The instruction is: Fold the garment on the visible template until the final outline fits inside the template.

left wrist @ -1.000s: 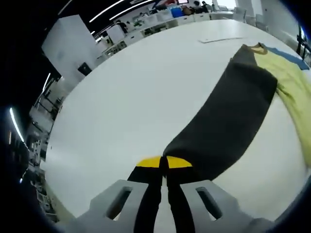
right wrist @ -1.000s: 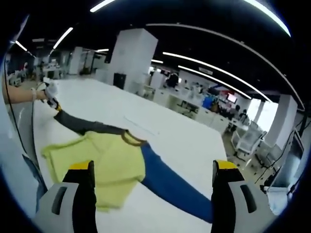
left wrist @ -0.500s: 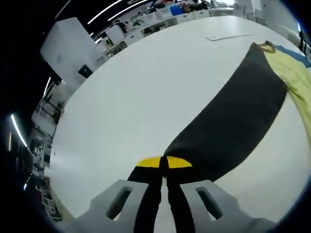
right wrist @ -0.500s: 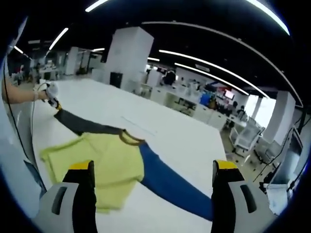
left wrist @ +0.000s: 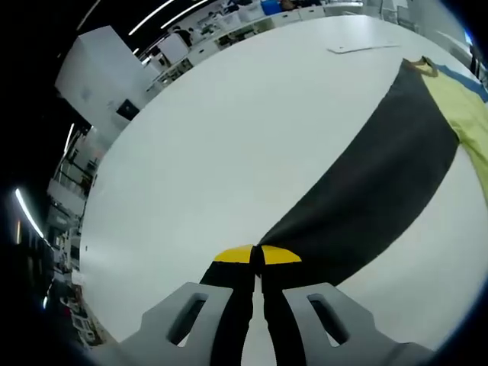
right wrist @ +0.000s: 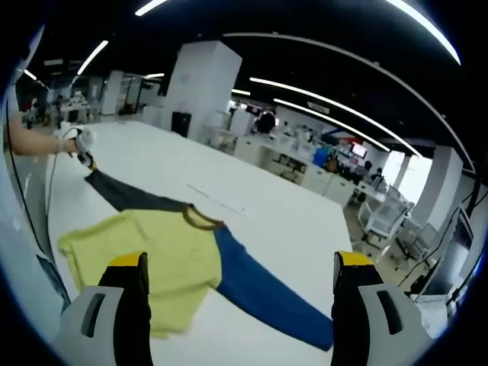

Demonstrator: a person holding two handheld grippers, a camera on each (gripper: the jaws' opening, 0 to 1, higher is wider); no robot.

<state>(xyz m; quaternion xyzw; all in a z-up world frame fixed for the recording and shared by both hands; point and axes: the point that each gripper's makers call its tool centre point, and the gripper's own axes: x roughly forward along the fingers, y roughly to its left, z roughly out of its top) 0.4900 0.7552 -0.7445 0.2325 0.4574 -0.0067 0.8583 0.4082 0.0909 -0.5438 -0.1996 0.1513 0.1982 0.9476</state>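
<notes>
Grey sleeve (left wrist: 381,183) is clamped in my left gripper (left wrist: 257,263), right gripper (right wrist: 240,305) hangs wide apart over the yellow body (right wrist: 152,255), so pulling harder could drag the whole shirt across the white worktop (left wrist: 229,137).

Left gripper (left wrist: 257,255) clamped on dark sleeve (left wrist: 374,183) cuff; sleeve stretched across white table (left wrist: 229,137) toward yellow body (left wrist: 465,107).

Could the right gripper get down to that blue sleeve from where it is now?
Probably yes. The right gripper is open, its jaws wide apart, and the blue sleeve lies flat on the white table just ahead between them, with nothing on top of it.
</notes>
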